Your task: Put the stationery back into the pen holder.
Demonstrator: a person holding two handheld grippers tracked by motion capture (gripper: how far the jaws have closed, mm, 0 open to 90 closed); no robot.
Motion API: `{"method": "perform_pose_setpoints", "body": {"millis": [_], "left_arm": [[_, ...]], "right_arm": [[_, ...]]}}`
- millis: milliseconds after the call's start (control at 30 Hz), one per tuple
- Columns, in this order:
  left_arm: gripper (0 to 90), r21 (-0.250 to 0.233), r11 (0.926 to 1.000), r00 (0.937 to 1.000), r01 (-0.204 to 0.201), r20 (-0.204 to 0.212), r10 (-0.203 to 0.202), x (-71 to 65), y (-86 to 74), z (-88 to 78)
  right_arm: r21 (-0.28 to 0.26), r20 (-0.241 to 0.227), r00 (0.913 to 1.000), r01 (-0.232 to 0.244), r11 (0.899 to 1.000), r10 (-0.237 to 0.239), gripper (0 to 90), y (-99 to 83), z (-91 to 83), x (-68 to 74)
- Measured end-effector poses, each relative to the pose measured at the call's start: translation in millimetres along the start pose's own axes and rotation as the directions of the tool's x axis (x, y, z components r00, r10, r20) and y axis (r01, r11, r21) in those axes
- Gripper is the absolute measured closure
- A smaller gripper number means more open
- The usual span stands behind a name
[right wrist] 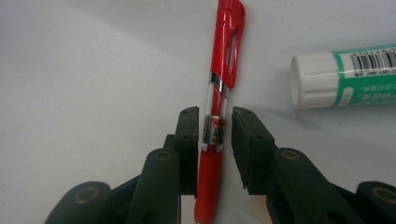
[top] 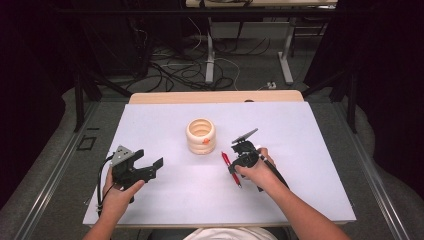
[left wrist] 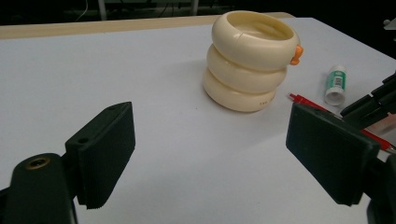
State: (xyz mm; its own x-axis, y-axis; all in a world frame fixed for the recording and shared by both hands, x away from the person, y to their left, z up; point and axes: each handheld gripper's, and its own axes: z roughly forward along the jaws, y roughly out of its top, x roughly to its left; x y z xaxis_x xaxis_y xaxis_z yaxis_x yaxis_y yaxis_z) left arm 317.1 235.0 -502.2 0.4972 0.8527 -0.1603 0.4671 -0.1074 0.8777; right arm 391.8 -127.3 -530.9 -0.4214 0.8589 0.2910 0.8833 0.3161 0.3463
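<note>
A red pen [right wrist: 226,42] lies flat on the white table, to the right of a cream holder [top: 201,136] shaped like stacked rings with a small orange knob. My right gripper [right wrist: 215,140] points down over the pen [top: 226,159], with a jaw on each side of its clear middle section. The pads stand very close to the barrel with thin slivers of gap, so it counts as open. My left gripper [top: 148,158] rests at the table's left, open wide with nothing between its pads [left wrist: 109,154], facing the holder [left wrist: 250,60].
A green-and-white glue stick [right wrist: 345,79] lies just beyond the pen, close to the right gripper [top: 234,167]. The white table sheet [top: 310,125] ends at a wooden strip at the back. Beyond it are table legs and cables on the floor.
</note>
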Motion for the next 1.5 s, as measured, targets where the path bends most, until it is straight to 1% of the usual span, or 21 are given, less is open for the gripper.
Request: {"method": "perform_pose_setpoints", "body": {"millis": [33, 67, 100, 200, 267, 300, 467, 567, 667, 767, 933, 967, 1067, 1133, 1167, 1233, 1267, 1333, 1400, 1433, 1500], "left_arm": [[16.0, 0.000, 1.0000, 1.0000, 0.001, 0.000, -0.001, 0.0, 0.0, 0.1], [16.0, 0.000, 1.0000, 1.0000, 0.001, 0.000, -0.001, 0.0, 0.0, 0.1], [16.0, 0.000, 1.0000, 1.0000, 0.001, 0.001, -0.001, 0.0, 0.0, 0.1], [16.0, 0.001, 1.0000, 1.0000, 0.000, 0.001, 0.000, -0.1, 0.0, 0.1], [16.0, 0.000, 1.0000, 1.0000, 0.001, 0.001, -0.001, 0.0, 0.0, 0.1], [16.0, 0.000, 1.0000, 1.0000, 0.001, 0.001, -0.001, 0.0, 0.0, 0.1], [16.0, 0.000, 1.0000, 1.0000, 0.001, 0.001, -0.001, 0.0, 0.0, 0.1], [16.0, 0.000, 1.0000, 1.0000, -0.001, 0.002, 0.001, 0.0, 0.0, 0.4], [16.0, -0.001, 1.0000, 1.0000, 0.000, 0.002, 0.000, 0.0, 0.1, 0.4], [16.0, 0.001, 1.0000, 1.0000, -0.008, 0.000, 0.008, 0.5, 0.2, 0.4], [16.0, -0.001, 1.0000, 1.0000, -0.002, 0.002, 0.002, -0.1, 0.1, 0.7], [16.0, -0.001, 1.0000, 1.0000, -0.001, 0.002, 0.001, 0.0, 0.1, 0.7], [16.0, -0.001, 1.0000, 1.0000, 0.000, 0.000, 0.000, 0.3, 0.0, 0.7], [16.0, -0.001, 1.0000, 1.0000, 0.001, 0.000, -0.001, 0.3, 0.0, 0.7], [15.9, -0.001, 1.0000, 1.0000, 0.000, 0.000, 0.000, 0.3, 0.0, 0.7], [16.0, -0.002, 1.0000, 1.0000, 0.000, 0.001, 0.000, 0.3, 0.1, 0.7], [16.0, -0.002, 1.0000, 1.0000, 0.000, 0.001, 0.000, 0.3, 0.1, 0.7], [16.0, -0.002, 1.0000, 1.0000, 0.000, 0.001, 0.000, 0.3, 0.1, 0.7], [16.0, -0.002, 1.0000, 1.0000, -0.001, 0.001, 0.001, 0.3, 0.1, 0.7], [16.0, -0.002, 1.0000, 1.0000, 0.000, 0.001, 0.000, 0.2, 0.0, 0.8], [16.0, -0.002, 1.0000, 1.0000, 0.000, 0.002, 0.000, 0.2, 0.1, 0.8]], "right_arm": [[0.008, 0.004, 1.0000, 0.000, 1.000, 0.000, 72.8, 0.3, -0.2, -0.2], [-0.024, -0.007, 1.0000, 0.002, 1.000, -0.002, 72.9, -0.3, 2.6, -0.9], [-0.039, -0.020, 0.9997, -0.013, 0.999, 0.012, 73.0, -0.9, 3.9, -0.5], [0.028, -0.002, 0.9999, -0.011, 1.000, 0.011, 73.8, 1.0, 1.5, -0.2], [0.038, 0.001, 1.0000, -0.009, 0.999, 0.008, 74.8, 1.3, 2.1, -1.2], [0.014, -0.012, 0.9997, -0.021, 1.000, 0.021, 75.3, 0.3, 4.1, -1.4], [0.045, -0.007, 0.9992, -0.039, 0.998, 0.040, 78.3, 1.3, 2.8, -2.5], [0.038, -0.011, 0.9989, -0.045, 0.998, 0.045, 79.3, 1.1, 3.8, -3.3], [0.044, -0.011, 0.9974, -0.070, 0.997, 0.071, 79.4, 1.4, 3.4, -3.0], [0.038, -0.015, 0.9971, -0.074, 0.997, 0.074, 79.5, 1.3, 3.9, -3.8], [0.046, -0.019, 0.9962, -0.084, 0.995, 0.085, 79.5, 1.9, 3.6, -4.8], [0.033, -0.032, 0.9955, -0.088, 0.996, 0.089, 79.5, 1.5, 4.4, -5.3], [0.038, -0.038, 0.9945, -0.096, 0.995, 0.097, 79.5, 2.0, 2.5, -3.9], [0.041, -0.043, 0.9959, -0.078, 0.996, 0.079, 79.6, 2.3, -0.1, -3.6], [0.046, -0.045, 0.9951, -0.086, 0.995, 0.088, 79.5, 2.4, -1.5, -2.2], [0.048, -0.046, 0.9963, -0.071, 0.996, 0.073, 79.6, 2.0, -3.5, -1.8], [0.022, -0.057, 0.9966, -0.058, 0.998, 0.060, 79.6, 1.2, -3.2, -2.3], [0.034, -0.047, 0.9967, -0.064, 0.997, 0.066, 79.6, 1.1, -6.2, -0.3], [0.041, -0.044, 0.9979, -0.045, 0.998, 0.047, 79.6, 1.5, -9.4, -0.7], [0.007, -0.058, 0.9979, -0.028, 1.000, 0.028, 79.6, 0.8, -8.6, -2.2], [0.008, -0.054, 0.9984, -0.016, 1.000, 0.017, 79.7, 0.7, -10.8, -1.8]]}}
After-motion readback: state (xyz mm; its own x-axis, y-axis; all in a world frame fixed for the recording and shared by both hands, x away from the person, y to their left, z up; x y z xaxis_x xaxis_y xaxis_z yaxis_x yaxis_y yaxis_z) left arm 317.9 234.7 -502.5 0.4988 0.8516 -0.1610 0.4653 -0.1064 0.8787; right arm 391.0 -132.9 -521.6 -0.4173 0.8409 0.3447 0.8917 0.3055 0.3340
